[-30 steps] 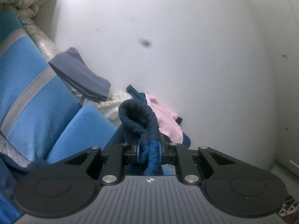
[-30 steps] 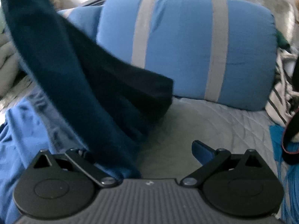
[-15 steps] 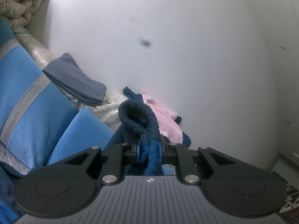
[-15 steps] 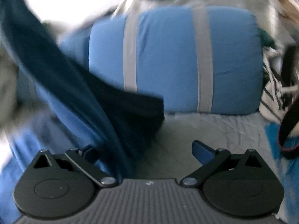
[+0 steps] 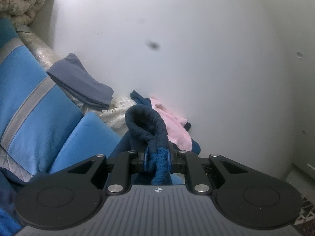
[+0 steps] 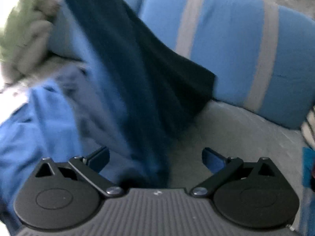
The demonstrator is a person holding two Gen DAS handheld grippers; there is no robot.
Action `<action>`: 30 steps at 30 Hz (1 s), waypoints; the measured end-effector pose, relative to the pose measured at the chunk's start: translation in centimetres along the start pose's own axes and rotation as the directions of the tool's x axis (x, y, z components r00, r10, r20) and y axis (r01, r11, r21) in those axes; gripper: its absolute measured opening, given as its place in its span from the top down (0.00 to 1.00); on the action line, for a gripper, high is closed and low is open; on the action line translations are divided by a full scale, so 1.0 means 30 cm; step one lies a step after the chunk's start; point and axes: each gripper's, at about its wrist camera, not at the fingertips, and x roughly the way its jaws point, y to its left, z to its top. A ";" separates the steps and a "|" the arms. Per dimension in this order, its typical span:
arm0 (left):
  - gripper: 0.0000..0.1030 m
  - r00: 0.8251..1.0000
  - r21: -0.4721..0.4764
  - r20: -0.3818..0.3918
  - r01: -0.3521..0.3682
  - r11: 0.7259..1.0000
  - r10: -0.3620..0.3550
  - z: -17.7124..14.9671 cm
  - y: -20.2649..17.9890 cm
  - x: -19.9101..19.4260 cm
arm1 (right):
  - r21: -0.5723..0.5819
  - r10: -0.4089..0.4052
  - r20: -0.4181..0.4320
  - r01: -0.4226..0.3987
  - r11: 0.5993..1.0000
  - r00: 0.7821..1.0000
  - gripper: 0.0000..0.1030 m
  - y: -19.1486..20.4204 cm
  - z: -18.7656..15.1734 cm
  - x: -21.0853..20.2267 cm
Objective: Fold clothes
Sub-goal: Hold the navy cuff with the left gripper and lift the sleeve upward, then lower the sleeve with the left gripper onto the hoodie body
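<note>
A dark blue fleece garment (image 5: 146, 122) is bunched into a thick fold, and my left gripper (image 5: 157, 157) is shut on it, pointing level toward a white wall. In the right wrist view the same garment (image 6: 137, 78) hangs as a long dark sheet from the upper left down to the bottom centre. My right gripper (image 6: 156, 155) is open and tilted down at the bed. The cloth falls between its two fingers (image 6: 100, 155), and neither pad presses on it.
A blue pillow with grey stripes (image 6: 236, 49) stands behind a grey quilted bed surface (image 6: 246, 137). Light blue cloth (image 6: 39, 127) lies at the left. A folded grey-blue garment (image 5: 78, 82), white lace cloth (image 5: 116, 112) and a pink garment (image 5: 173, 123) lie against the wall (image 5: 206, 59).
In the right wrist view the hanging garment has shifted from over the left finger to the gap between both fingers, and that finger now shows. The left gripper's hold looks the same.
</note>
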 end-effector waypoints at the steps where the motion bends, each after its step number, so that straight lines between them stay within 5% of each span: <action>1: 0.84 1.000 0.004 -0.004 0.005 1.000 -0.005 0.000 -0.002 -0.001 | 0.018 -0.033 -0.012 0.033 0.999 0.999 0.00 -0.008 -0.001 0.015; 10: 0.84 0.996 0.103 -0.067 -0.052 0.993 0.059 0.020 0.113 -0.021 | 0.066 -0.195 -0.021 0.196 0.978 0.981 0.00 -0.123 -0.019 -0.021; 16: 0.84 0.975 0.155 -0.156 -0.131 0.979 0.155 -0.009 0.326 -0.096 | 0.059 -0.293 -0.025 0.294 0.954 0.956 0.00 -0.121 -0.041 -0.036; 22: 0.83 0.957 0.137 -0.208 -0.177 0.975 0.203 -0.078 0.593 -0.251 | 0.100 -0.290 -0.033 0.292 0.951 0.956 0.00 -0.108 -0.001 -0.022; 30: 0.83 0.897 0.083 -0.377 -0.217 0.973 0.232 -0.334 0.928 -0.377 | 0.190 -0.279 -0.125 0.299 0.935 0.952 0.00 -0.133 0.014 0.009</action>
